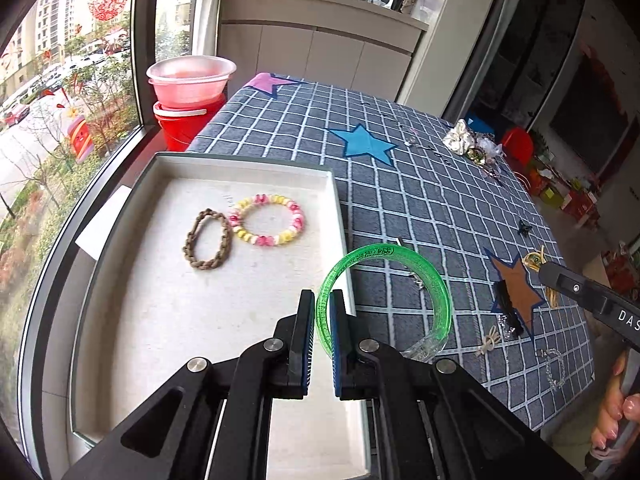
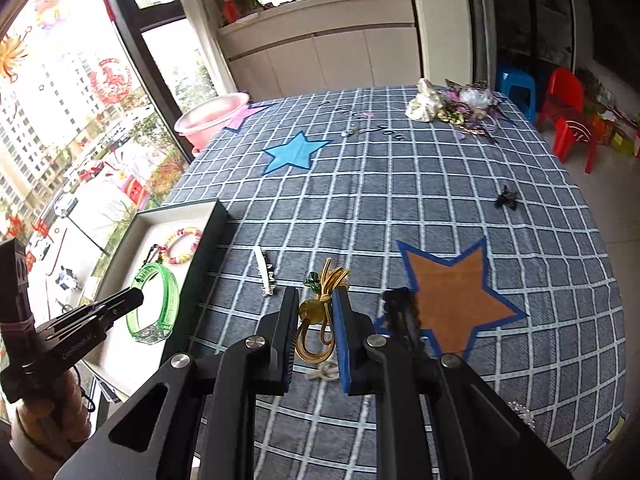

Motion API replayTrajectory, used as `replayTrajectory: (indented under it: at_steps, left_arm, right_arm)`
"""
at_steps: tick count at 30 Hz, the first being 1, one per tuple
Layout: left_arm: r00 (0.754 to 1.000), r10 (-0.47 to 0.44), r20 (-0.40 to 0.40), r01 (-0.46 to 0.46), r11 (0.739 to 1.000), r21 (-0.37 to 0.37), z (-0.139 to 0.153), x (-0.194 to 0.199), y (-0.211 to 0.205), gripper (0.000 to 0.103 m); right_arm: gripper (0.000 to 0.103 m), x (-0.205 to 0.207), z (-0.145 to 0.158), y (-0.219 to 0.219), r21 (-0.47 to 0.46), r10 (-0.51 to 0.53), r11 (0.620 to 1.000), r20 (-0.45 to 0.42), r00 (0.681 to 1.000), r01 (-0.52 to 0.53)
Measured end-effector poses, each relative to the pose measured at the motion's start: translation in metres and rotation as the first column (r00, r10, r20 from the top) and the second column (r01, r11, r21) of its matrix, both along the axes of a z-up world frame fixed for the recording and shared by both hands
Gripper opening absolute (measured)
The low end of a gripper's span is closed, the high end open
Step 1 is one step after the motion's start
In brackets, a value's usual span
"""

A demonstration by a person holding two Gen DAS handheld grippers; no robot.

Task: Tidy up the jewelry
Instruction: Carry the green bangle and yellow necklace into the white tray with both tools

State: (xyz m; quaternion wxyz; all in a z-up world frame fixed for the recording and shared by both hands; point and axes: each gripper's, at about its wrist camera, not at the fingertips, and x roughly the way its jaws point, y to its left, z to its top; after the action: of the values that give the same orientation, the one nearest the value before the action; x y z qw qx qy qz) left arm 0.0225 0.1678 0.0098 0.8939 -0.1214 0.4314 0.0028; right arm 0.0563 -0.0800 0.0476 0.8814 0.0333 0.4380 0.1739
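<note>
My left gripper (image 1: 320, 300) is shut on the rim of a clear green bangle (image 1: 436, 292) and holds it over the right edge of the white tray (image 1: 176, 320); it also shows in the right wrist view (image 2: 170, 300). A brown braided bracelet (image 1: 208, 239) and a pink-and-yellow bead bracelet (image 1: 267, 220) lie in the tray. My right gripper (image 2: 316, 300) stands with its jaws on either side of a gold cord ornament (image 2: 320, 312) on the checked tablecloth, with a gap to the pads.
A white hair clip (image 2: 264, 272), a black hair comb (image 2: 404, 316), a black bow (image 2: 506, 199) and a small cream knot (image 2: 324, 372) lie on the cloth. A heap of trinkets (image 2: 456, 106) sits at the far right. Red bucket with pink basin (image 1: 188, 96) stands beyond the table.
</note>
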Motion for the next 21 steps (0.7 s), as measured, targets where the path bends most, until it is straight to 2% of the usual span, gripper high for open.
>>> replayTrajectory:
  at_steps: [12, 21]
  left_arm:
    - [0.990, 0.124, -0.062, -0.121, 0.991, 0.049, -0.024, -0.013, 0.068, 0.015]
    - [0.980, 0.139, -0.139, -0.132, 0.990, 0.057, -0.047, 0.003, 0.087, 0.015]
  right_arm:
    - [0.018, 0.017, -0.009, 0.119, 0.012, 0.220, 0.975, -0.032, 0.975, -0.220]
    - [0.018, 0.036, -0.035, 0.186, 0.009, 0.314, 0.949, -0.095, 0.945, -0.315]
